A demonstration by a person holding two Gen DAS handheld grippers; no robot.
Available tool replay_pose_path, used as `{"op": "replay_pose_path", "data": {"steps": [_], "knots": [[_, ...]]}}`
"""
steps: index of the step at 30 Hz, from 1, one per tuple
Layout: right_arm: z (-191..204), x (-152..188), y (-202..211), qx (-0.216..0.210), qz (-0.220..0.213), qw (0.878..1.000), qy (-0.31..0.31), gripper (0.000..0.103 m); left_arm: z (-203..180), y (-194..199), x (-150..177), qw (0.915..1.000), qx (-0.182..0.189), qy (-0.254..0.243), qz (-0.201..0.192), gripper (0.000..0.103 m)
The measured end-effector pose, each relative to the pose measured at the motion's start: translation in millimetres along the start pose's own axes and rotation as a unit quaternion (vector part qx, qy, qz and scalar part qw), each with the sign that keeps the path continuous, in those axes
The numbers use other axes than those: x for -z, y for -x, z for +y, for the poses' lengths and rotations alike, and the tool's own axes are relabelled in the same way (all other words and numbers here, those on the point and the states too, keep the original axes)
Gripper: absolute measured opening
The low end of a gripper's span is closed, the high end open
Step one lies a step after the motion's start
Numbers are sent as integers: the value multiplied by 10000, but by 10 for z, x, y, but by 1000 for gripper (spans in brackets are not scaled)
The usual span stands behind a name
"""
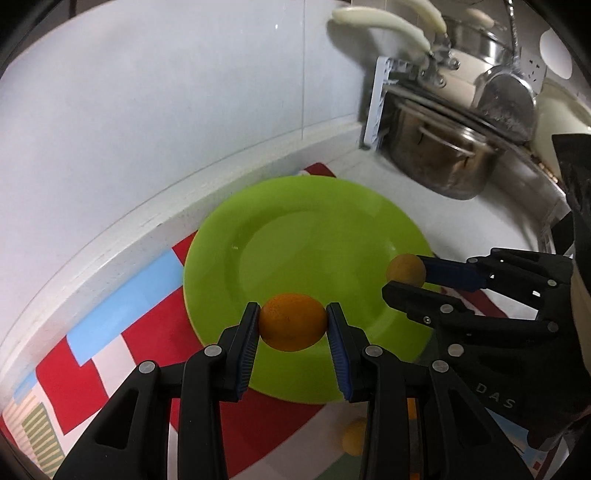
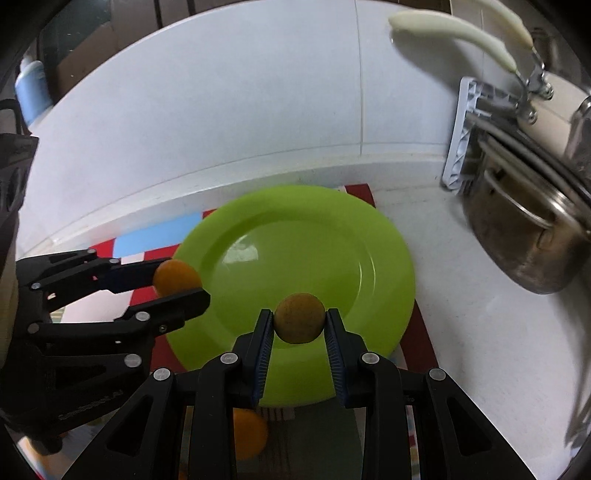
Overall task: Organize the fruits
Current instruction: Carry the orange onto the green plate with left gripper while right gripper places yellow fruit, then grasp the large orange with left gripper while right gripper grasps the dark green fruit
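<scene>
Nearest the cameras, on the near side of the green plate (image 2: 295, 236), another orange fruit (image 2: 249, 434) is lying on the patterned mat (image 1: 110, 332), partly hidden behind the linkage of the right tongs; a yellowish round fruit (image 1: 354, 439) is also showing on the mat close by.

The left tongs (image 1: 291, 325) are clenching an orange (image 1: 292, 322) between their blue pads, holding it over the plate's near rim. The right tongs (image 2: 299, 325) are gripping a duller brownish-orange fruit (image 2: 300, 318) in the same way, also over the near part of the plate, to the right of the orange. Whether either fruit is touching the plate cannot be told.

The plate itself is sitting on the mat, which is spreading out past its left and near edges on the white desk (image 2: 480, 350).

Beyond the plate to the right, a steel pot (image 2: 524, 236) is lying on its side beside a white rack (image 2: 458, 147), with cream-coloured handles (image 2: 454, 33) jutting out above. Behind the plate, a white tiled wall (image 2: 221, 110) is rising from the desk.
</scene>
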State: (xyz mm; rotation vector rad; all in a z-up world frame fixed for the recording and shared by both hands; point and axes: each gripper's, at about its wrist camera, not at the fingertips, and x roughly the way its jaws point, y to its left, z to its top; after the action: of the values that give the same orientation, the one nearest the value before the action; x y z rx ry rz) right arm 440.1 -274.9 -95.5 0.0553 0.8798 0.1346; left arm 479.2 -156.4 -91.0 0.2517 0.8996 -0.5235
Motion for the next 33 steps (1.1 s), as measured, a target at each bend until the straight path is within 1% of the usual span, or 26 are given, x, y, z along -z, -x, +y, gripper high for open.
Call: {"op": "replay_pose_path", "data": {"steps": [2,3,4,5,6,7,8,9,11,13,16,18,20,21,22,23,25,28,33], "knots": [[-10,-4,-31,-2,4,10000,5,29,14,-28,-6,10000,-28,14,20,37],[-6,1,-32,11,-7,10000,12,29,19,-23,-14,10000,-20,21,8,39],[-7,-2,-31,31,-32,10000,23,30,17,-14,-24,10000,-32,19,-10,46],[-12,-5,-24,53,-46,10000,14,30,15,23,-20,9999,-93,15,-56,50],[-7,-1,-1,58,-54,10000,6,30,16,49,-28,9998,-141,16,-102,50],[-1,5,35,78,-75,9999,-3,31,15,100,-22,9997,-176,10,-161,50],[8,15,83,109,-119,9999,-11,36,17,153,-15,9996,-217,10,-201,51],[15,20,128,145,-172,9997,-12,38,29,211,-5,9994,-268,26,-231,52],[46,44,241,267,-265,9993,10,38,51,377,39,9986,-359,70,-377,60],[88,77,377,360,-398,9985,54,39,65,547,86,9973,-509,97,-528,65],[152,150,625,528,-600,9968,23,49,51,811,186,9945,-735,110,-732,71],[207,215,815,602,-767,9952,-8,52,36,1021,287,9926,-820,115,-884,74],[260,278,983,652,-912,9937,-40,60,7,1220,389,9900,-953,111,-1030,80],[295,316,1078,653,-1008,9927,-70,63,-1,1303,432,9888,-994,120,-1102,82],[324,339,1136,644,-1072,9921,-92,66,-10,1410,489,9875,-1022,140,-1193,85],[368,369,1194,628,-1128,9916,-101,67,-11,1512,547,9864,-1044,154,-1259,88],[461,444,1352,612,-1237,9904,-90,68,-7,1673,646,9845,-1105,200,-1345,89],[610,559,1547,615,-1371,9886,-114,77,37,1919,793,9816,-1160,268,-1494,93],[879,731,1781,703,-1543,9855,-56,80,130,2252,1031,9776,-1225,447,-1652,95]]}}
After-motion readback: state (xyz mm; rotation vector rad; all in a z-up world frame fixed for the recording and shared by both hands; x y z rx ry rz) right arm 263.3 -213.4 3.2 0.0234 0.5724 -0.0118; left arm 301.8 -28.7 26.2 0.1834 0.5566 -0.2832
